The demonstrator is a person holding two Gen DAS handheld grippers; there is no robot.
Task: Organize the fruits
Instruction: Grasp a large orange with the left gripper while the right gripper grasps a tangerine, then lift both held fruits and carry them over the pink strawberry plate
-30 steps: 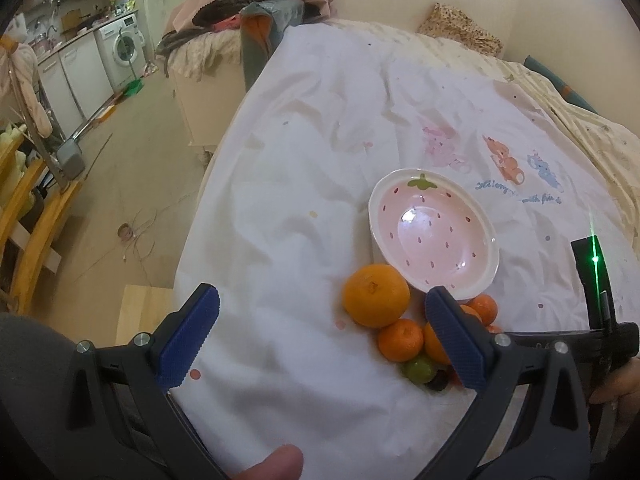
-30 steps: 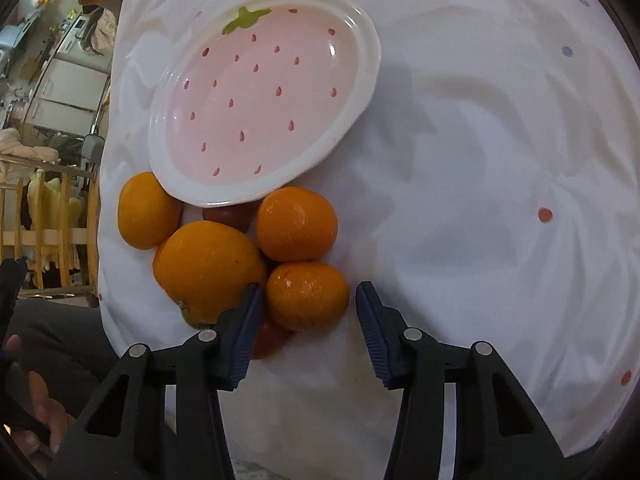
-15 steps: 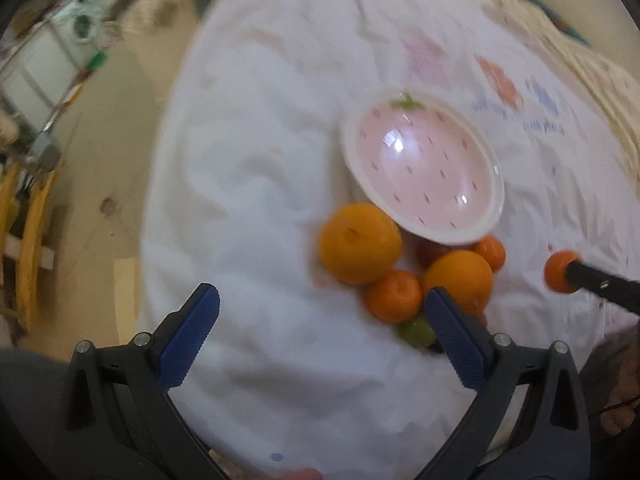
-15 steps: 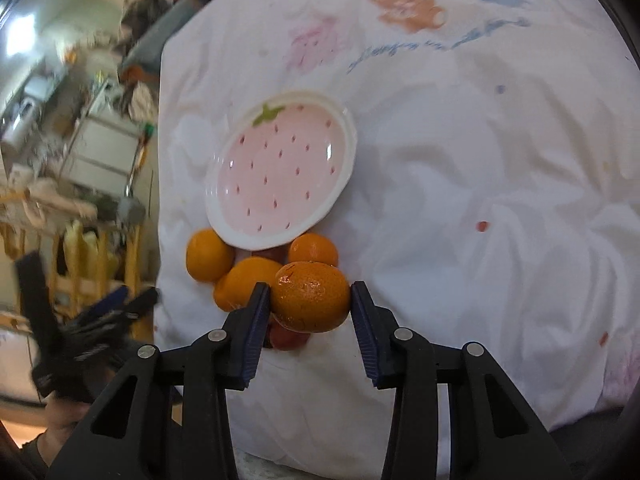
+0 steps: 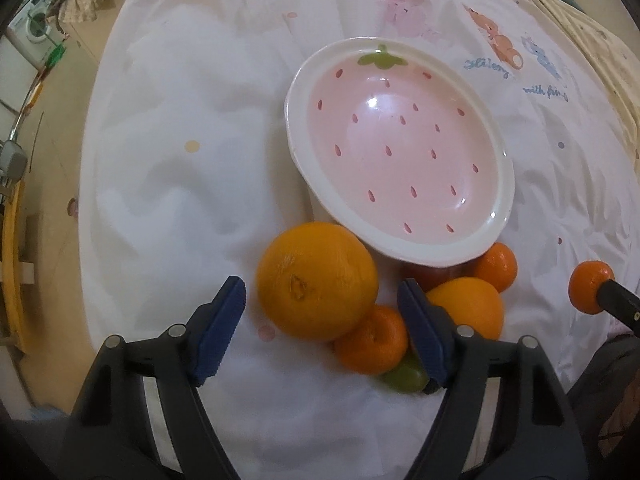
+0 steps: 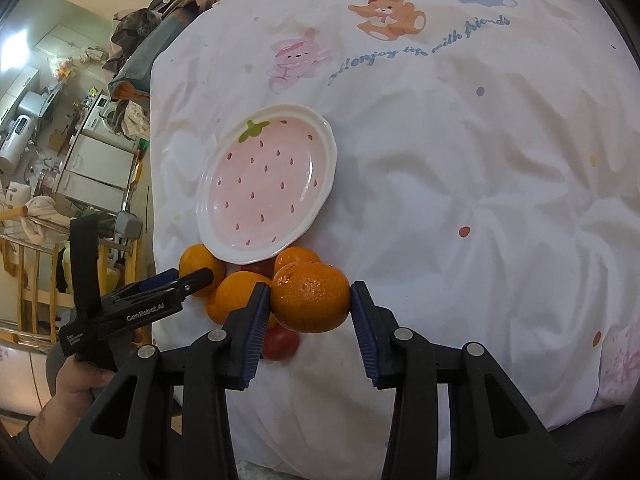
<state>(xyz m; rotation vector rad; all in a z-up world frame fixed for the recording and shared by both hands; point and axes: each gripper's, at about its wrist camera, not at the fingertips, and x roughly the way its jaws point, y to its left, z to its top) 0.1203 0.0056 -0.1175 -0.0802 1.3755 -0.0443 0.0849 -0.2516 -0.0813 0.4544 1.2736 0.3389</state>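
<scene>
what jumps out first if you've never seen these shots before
The right gripper holds a mandarin clamped between its blue fingers, lifted in front of the fruit pile. Behind it sits an empty pink strawberry-pattern plate on a white cartoon-print sheet, with a big orange and smaller fruit crowded at its near rim. The left gripper hangs open around that big orange.

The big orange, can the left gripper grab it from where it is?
Probably yes. The left gripper is open, the big orange sits just ahead between its jaws, and nothing covers it. A small mandarin touches its side and might get nudged.
</scene>
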